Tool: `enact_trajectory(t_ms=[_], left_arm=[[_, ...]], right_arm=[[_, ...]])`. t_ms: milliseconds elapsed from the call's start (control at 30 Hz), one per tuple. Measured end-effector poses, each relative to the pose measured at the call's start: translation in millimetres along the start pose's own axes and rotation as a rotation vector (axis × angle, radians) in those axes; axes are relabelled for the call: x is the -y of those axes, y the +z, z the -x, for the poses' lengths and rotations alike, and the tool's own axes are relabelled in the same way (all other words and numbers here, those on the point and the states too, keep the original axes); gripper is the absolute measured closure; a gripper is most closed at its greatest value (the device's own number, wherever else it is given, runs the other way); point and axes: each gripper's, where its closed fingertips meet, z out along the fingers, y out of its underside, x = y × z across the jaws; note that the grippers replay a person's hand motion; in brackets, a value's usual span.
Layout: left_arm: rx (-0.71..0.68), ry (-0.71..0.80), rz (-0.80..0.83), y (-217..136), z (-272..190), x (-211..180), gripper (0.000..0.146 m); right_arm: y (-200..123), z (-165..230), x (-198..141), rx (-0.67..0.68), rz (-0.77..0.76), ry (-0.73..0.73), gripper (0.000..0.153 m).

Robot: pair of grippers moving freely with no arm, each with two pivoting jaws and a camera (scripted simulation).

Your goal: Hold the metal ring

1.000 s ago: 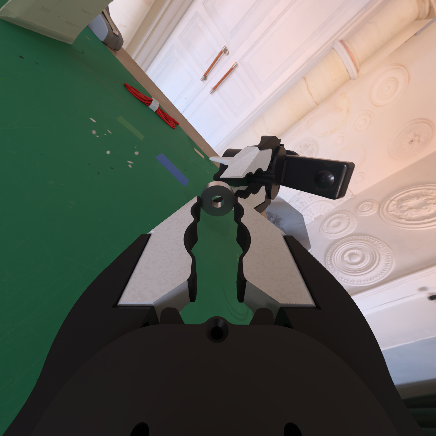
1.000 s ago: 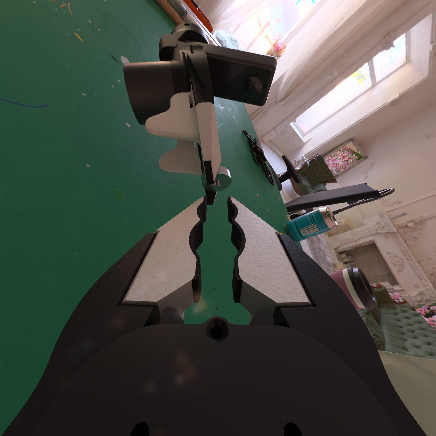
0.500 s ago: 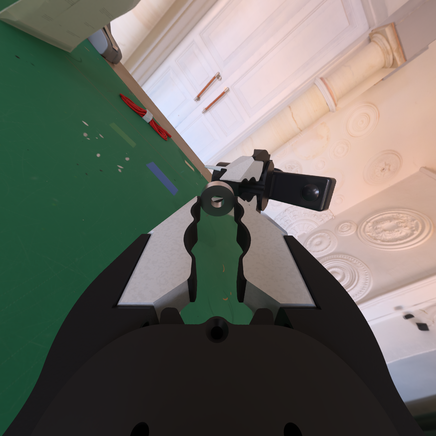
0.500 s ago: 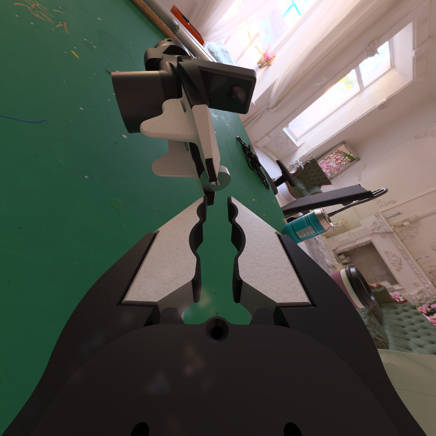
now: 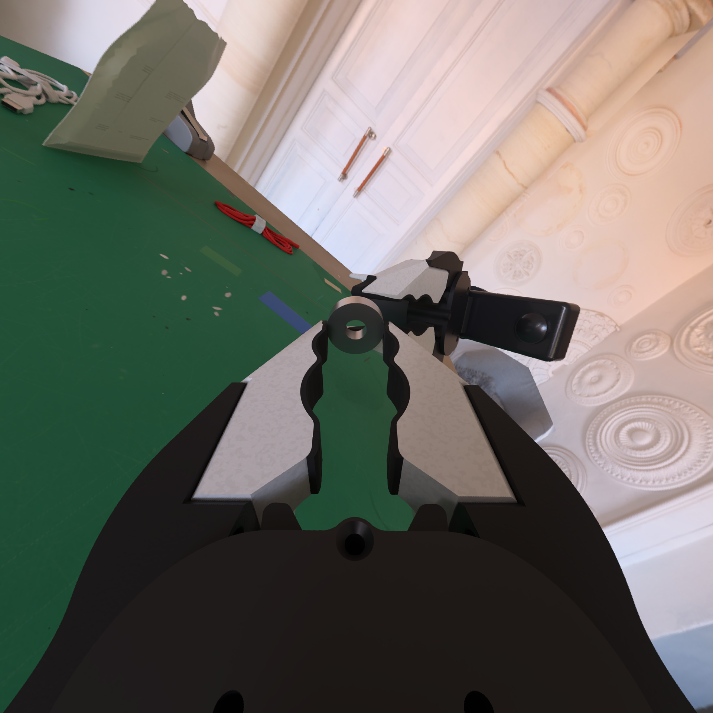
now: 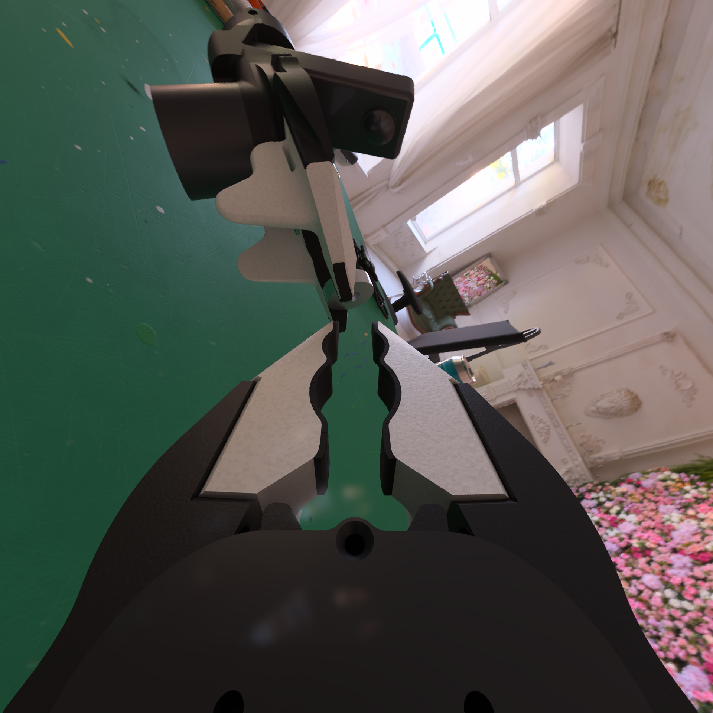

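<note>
The metal ring point(image 5: 355, 328), a short grey ring with a round hole, sits clamped between my left gripper's point(image 5: 355, 328) fingertips above the green table point(image 5: 96, 308). The left gripper is shut on it. In the right wrist view the ring point(image 6: 360, 294) shows at the tip of the left gripper point(image 6: 343, 295), just beyond my right gripper point(image 6: 354, 330). The right gripper's jaws stand a narrow gap apart with nothing between them. In the left wrist view the right gripper's black body point(image 5: 517, 324) is close behind the ring, its fingers pointing at it.
A pale paper bag point(image 5: 135, 88), a grey device point(image 5: 193, 135), a white cable point(image 5: 31, 88) and a red cable bundle point(image 5: 256, 227) lie near the table's far edge. A teal can point(image 6: 459, 366) and a black flat object point(image 6: 463, 335) are off the table's other side.
The right gripper has come nearer to the left gripper and the ring. The left wrist view has swung, so the paper bag shows more fully. The ring has stayed in the left gripper.
</note>
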Motion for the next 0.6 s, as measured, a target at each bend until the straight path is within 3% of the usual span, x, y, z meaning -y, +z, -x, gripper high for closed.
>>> enact_trajectory(t_ms=[333, 600], left_arm=[[0.014, 0.128, 0.049, -4.0, -5.5, -5.7, 0.118], [0.100, 0.351, 0.124, -6.4, -0.2, -7.3, 0.118]], right_arm=[[-2.9, 4.8, 7.5, -0.068, -0.044, -0.160, 0.136], [-0.9, 8.3, 5.9, -0.032, -0.082, -0.008, 0.136]])
